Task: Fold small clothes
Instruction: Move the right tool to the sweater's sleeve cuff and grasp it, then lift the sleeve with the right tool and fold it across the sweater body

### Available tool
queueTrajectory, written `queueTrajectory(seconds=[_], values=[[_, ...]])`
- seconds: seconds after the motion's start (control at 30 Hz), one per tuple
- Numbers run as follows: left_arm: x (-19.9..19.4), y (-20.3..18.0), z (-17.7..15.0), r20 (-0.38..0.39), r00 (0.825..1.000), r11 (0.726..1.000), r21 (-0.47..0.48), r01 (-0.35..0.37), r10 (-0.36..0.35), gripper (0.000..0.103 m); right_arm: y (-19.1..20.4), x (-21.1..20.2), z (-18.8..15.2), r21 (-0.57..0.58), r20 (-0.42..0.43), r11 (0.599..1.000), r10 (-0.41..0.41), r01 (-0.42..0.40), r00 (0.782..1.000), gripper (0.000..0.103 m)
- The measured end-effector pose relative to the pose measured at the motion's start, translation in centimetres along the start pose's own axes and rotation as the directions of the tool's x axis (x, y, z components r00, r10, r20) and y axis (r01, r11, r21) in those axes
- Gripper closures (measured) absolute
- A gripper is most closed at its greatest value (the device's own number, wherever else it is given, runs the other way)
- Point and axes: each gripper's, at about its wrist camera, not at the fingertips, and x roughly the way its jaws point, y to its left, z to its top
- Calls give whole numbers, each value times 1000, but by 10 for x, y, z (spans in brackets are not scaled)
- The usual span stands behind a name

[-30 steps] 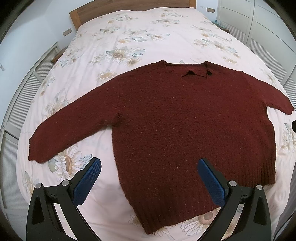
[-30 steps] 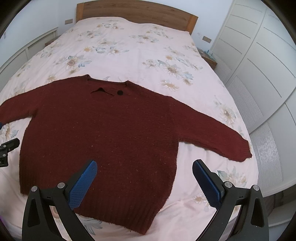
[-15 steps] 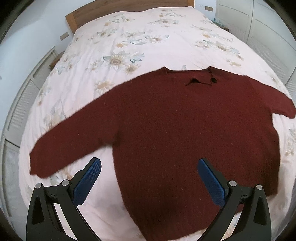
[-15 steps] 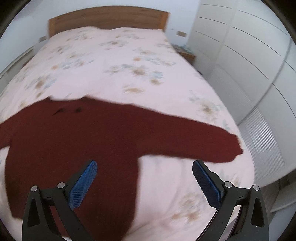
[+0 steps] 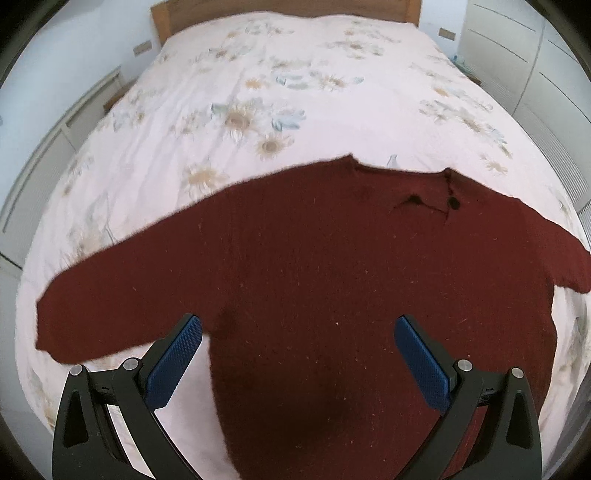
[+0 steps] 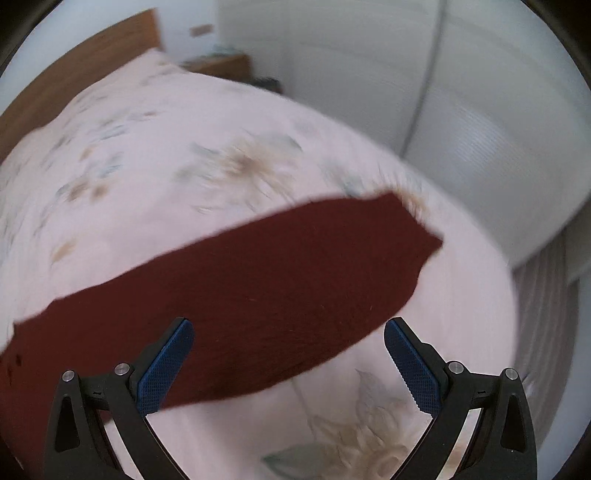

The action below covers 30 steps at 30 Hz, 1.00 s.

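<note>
A dark red knit sweater [image 5: 314, 266] lies flat, front up, on the flowered bedspread [image 5: 258, 96], sleeves spread out. My left gripper [image 5: 295, 354] is open and empty, low over the sweater's body near the left armpit. My right gripper [image 6: 288, 358] is open and empty, low over the sweater's right sleeve [image 6: 258, 280], whose cuff [image 6: 417, 229] points toward the bed's right edge. The right wrist view is blurred.
The wooden headboard [image 5: 280, 5] is at the far end. White wardrobe doors [image 6: 461, 110] stand close along the bed's right side. A bedside table [image 6: 218, 64] is by the headboard. White panelling [image 5: 48, 147] runs along the left.
Both grippers have moved closer to the sweater. The right one has swung right, from over the body to over the right sleeve. The sweater has not moved.
</note>
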Motion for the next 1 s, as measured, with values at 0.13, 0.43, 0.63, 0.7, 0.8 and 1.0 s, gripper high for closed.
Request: queueTrajectory(seconds=[0.13,0.43,0.63,0.7,0.8,1.0], values=[[17,1,-5,-43,999,1000,9,-22,22,1,-20,45,-9,90,-80,996,-3,10,997,0],[42,11,-20,-105,994,999,-6,-38,37,1,-28,70,-1,106,-90,994,-21,30,996,8],[50,14,-22,-119,991,998,-17,-58,56,1,-4,50,14,6,-85,1000,-2,3,996,87],[50,15,-22,-120,991,998,-20,-57,54,1,11,34,17,-59,-47,998,-1,-2,999,88],[50,13,-22,-113,991,998,-7,-69,68,1,38,-4,18,-136,10,989,58,-56,998,89],[44,14,-21,-88,995,999,4,-48,48,1,122,-91,19,-306,97,938,203,-165,974,89]])
